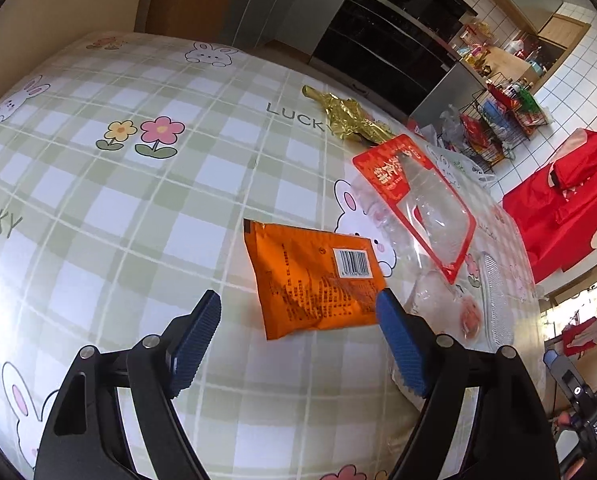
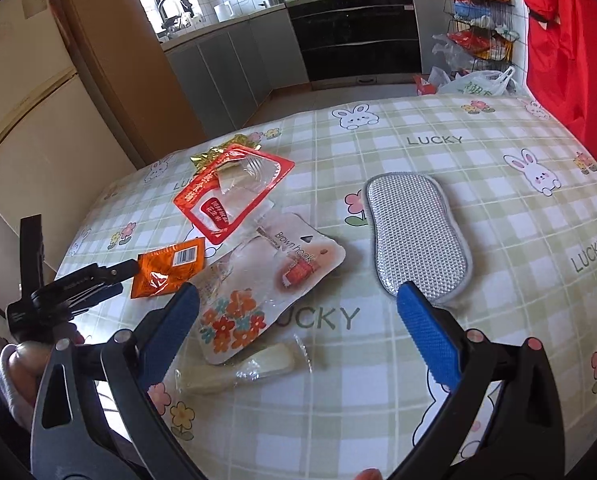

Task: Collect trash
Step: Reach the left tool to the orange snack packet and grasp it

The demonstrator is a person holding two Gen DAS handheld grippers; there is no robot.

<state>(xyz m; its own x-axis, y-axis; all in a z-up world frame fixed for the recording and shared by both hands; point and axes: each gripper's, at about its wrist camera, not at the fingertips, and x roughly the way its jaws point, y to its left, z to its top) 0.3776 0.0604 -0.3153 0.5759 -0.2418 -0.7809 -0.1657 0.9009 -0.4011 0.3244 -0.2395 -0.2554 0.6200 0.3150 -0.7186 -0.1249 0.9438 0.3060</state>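
An orange snack packet lies flat on the checked tablecloth, also in the right wrist view. My left gripper is open, its fingers on either side of the packet's near end, just above the table. Behind it lie a red-rimmed clear package and a gold foil wrapper. My right gripper is open and empty above a "Brown hook" blister card and a clear wrapper.
A silver mesh scrubbing pad lies right of the trash. The table is covered with a green checked bunny cloth. Kitchen cabinets, a fridge, a wire rack and red cloth stand beyond.
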